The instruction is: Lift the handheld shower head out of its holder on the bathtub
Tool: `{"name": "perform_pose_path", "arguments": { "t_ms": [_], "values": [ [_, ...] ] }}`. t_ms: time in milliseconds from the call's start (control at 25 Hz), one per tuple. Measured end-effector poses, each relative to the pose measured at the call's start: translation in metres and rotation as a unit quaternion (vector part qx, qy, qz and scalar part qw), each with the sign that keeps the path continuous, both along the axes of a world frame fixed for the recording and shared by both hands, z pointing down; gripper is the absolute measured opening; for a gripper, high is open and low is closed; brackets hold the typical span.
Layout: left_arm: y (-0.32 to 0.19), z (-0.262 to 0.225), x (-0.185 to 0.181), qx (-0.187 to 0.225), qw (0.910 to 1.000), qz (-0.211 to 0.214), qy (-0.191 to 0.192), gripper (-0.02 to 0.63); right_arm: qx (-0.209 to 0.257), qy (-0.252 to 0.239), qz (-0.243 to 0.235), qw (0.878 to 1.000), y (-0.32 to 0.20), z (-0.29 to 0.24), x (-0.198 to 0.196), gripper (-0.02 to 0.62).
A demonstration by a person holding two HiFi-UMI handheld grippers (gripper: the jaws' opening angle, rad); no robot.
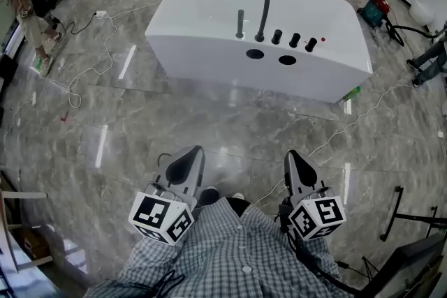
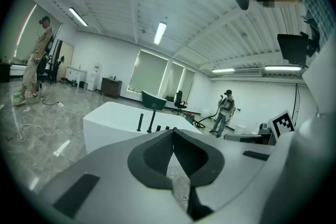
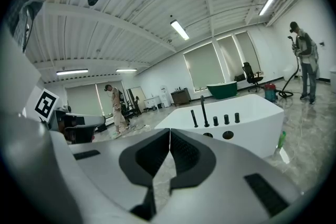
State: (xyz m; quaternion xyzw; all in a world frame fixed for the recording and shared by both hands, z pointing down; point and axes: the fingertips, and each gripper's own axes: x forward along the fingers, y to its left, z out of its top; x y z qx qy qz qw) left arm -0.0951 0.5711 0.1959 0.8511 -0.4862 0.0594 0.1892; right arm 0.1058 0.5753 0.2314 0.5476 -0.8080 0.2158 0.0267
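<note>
Bottom centre of the head view: a checked shirt (image 1: 230, 258) in grey-blue and white, with small pale buttons (image 1: 246, 269) down the front. Lower left, the left gripper (image 1: 187, 158) has a pale grey shell, a dark lining at the jaws, and a white cube (image 1: 162, 218) with black square markers at its base. Lower right, the right gripper (image 1: 295, 160) has the same grey build and its own marker cube. Black cables (image 1: 307, 258) trail over the shirt at bottom right. In the gripper views, the black pads (image 3: 182, 150) show fine ribbing.
</note>
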Motion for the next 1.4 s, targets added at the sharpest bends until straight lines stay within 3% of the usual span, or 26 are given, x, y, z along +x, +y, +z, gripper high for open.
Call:
{"name": "perform_pose_path", "arguments": {
  "t_ms": [360,600,1400],
  "values": [
    [-0.003,0.006,0.021,-0.004,1.0,-0.003,0.001,0.009,-0.001,-0.001,0.024,1.0,0.0,0.006,0.036,0.018],
    [-0.027,0.016,0.031,-0.002,0.9997,0.019,-0.016,0.009,-0.005,0.009,0.032,0.999,-0.024,0.012,0.042,0.018],
    [-0.243,0.031,-0.019,-0.008,0.9974,0.071,-0.015,0.009,-0.01,0.046,0.069,0.997,-0.223,0.012,-0.009,0.017]
  ]
}}
